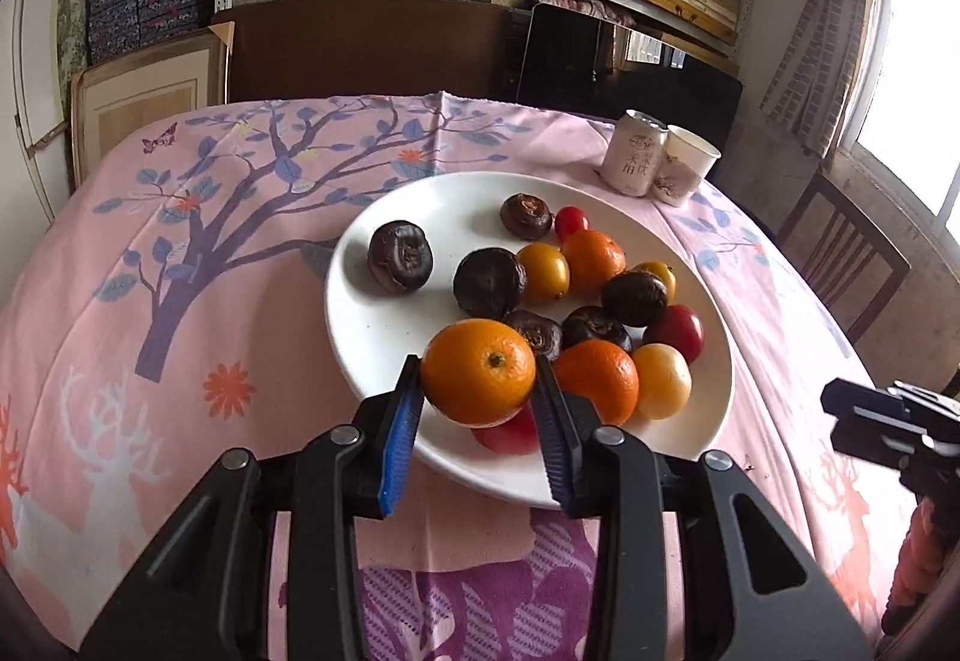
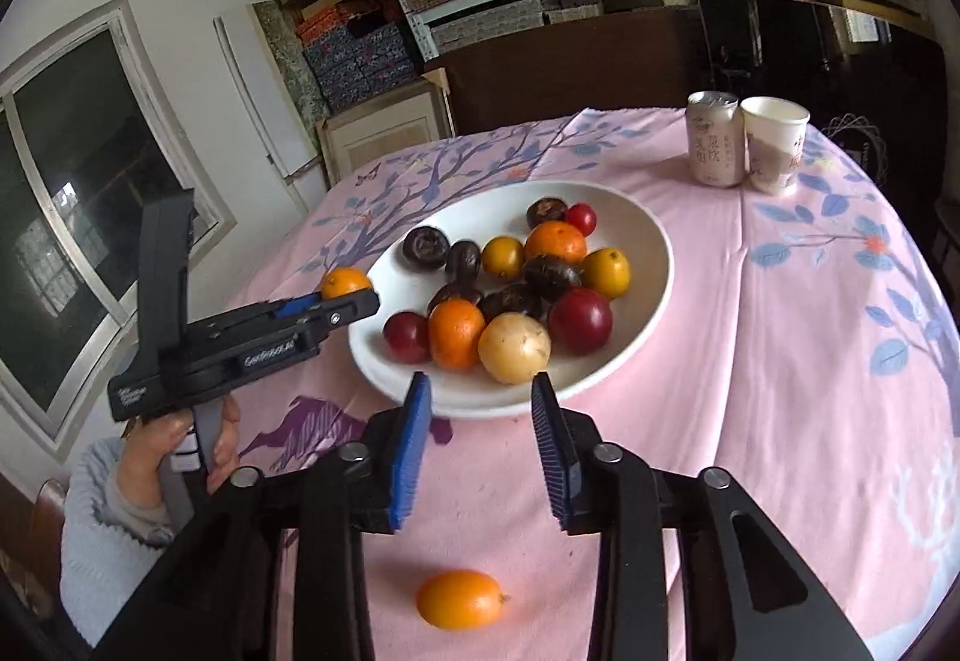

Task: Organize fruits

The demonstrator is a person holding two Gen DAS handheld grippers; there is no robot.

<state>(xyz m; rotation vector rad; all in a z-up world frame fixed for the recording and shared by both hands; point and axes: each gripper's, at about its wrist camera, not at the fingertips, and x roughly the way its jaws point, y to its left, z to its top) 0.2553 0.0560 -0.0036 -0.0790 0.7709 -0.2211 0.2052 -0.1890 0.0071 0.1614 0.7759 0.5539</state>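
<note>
The worktop (image 2: 780, 361), under a pink cloth, has bare room along its left side and its near edge; a can (image 2: 714, 138) and a paper cup (image 2: 774, 144) stand touching at its far right corner. The white plate (image 1: 372, 325) of mixed fruit sits mid-worktop. The left hand-held gripper (image 1: 477, 391) is clamped on an orange (image 1: 477, 370) above the plate's near rim. The right hand-held gripper (image 2: 480, 409) stands apart and empty at the plate's near rim, a kumquat (image 2: 461, 599) lying loose near the worktop's near edge.
</note>
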